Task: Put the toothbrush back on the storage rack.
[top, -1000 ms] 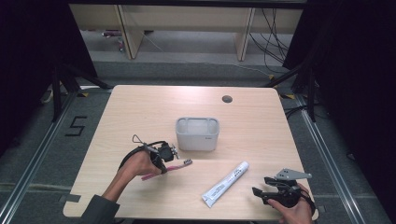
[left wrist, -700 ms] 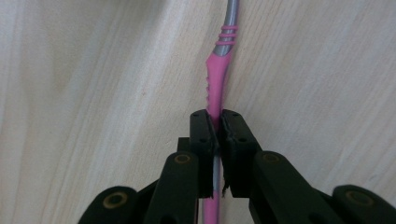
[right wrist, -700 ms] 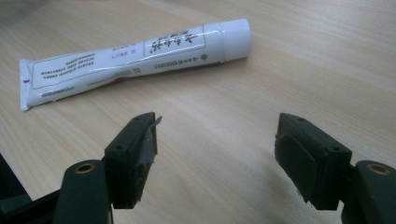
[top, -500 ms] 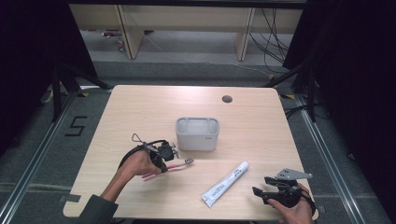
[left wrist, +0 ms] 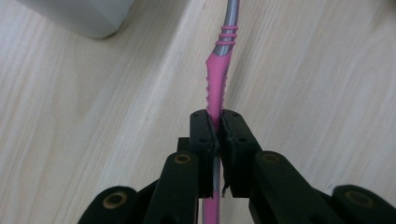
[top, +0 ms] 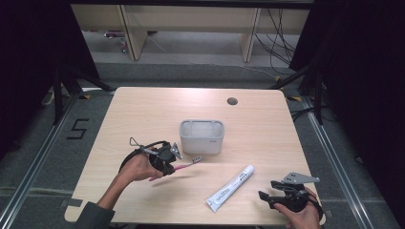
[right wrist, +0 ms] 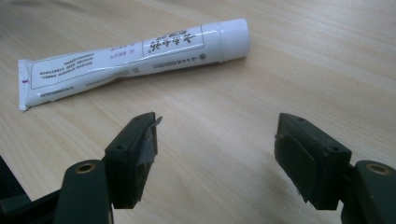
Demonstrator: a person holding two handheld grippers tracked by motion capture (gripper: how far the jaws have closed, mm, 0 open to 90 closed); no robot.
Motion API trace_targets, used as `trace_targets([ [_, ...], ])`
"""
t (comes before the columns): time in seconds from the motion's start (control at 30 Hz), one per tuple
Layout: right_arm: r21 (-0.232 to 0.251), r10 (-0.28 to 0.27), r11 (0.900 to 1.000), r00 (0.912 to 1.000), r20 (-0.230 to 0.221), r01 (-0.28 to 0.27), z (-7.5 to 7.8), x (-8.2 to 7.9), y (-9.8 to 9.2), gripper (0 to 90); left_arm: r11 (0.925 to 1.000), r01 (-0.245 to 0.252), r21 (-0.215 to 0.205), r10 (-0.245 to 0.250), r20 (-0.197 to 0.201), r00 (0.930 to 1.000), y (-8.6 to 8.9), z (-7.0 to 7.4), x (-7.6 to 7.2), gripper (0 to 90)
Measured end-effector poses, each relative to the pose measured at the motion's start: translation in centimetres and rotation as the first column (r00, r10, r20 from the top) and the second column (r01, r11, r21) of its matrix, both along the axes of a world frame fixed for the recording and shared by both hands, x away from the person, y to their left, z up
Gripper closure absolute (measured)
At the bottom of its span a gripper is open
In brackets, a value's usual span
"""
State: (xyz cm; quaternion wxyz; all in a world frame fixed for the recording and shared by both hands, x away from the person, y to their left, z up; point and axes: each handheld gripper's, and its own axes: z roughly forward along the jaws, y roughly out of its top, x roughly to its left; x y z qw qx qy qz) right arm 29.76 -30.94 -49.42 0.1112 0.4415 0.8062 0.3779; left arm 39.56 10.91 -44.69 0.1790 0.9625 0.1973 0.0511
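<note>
Your left claw (top: 175,161) is closed tight on the pink handle of the toothbrush (top: 187,164), and the two pads press on the handle from both sides, as the left gripper view shows (left wrist: 215,135). In that view the toothbrush (left wrist: 217,88) goes straight out from between the jaws, the pink part becomes a grey neck, and a corner of the grey holder (left wrist: 79,16) is at the top left. In the high view the toothbrush is held above the bench (top: 143,109), just in front of the grey holder (top: 201,136) and a little to its left side, with the bristle head pointing toward the holder and near its front wall, but not touching it. A soft shadow of the brush lies on the wood below it. The holder stands upright near the middle of the bench. Your right claw (top: 268,190) is wide open and holds nothing; it is well apart from the holder, toward the near right corner of the bench. The white toothpaste tube (top: 230,188) lies flat on the bench in front of the holder and to its right, between the holder and your right claw, with the cap end toward the holder. In the right gripper view the tube (right wrist: 130,56) lies across the wood beyond the open jaws of this claw (right wrist: 215,135), apart from them.
</note>
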Motion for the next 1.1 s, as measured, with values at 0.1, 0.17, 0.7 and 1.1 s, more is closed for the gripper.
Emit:
trace_targets([
  [0.1, 0.001, 0.0, 1.0, 1.0, 0.002, 0.0, 0.0, 0.0, 0.0, 30.7, 0.9992, 0.017, -0.036, -0.015, 0.032, 0.9994, 0.2, 0.6, -0.1, 83.3],
  [0.17, 0.008, 0.001, 1.0, 1.0, -0.006, 0.0, 0.0, 0.0, 0.0, 30.7, 0.9969, 0.013, -0.077, -0.01, 0.04, 0.9991, 0.2, 0.8, -0.3, 83.3],
  [0.7, 0.0, -0.005, 1.0, 1.0, -0.009, 0.005, 0.0, 0.0, 0.0, 30.7, 0.9692, -0.036, -0.244, 0.069, 0.128, 0.9893, 1.0, 2.6, -1.1, 83.3],
  [1.1, 0.001, -0.004, 1.0, 1.0, -0.009, 0.004, 0.0, -0.1, 0.0, 30.7, 0.9464, -0.046, -0.32, 0.103, 0.162, 0.9814, 0.5, 4.0, -1.3, 83.3],
])
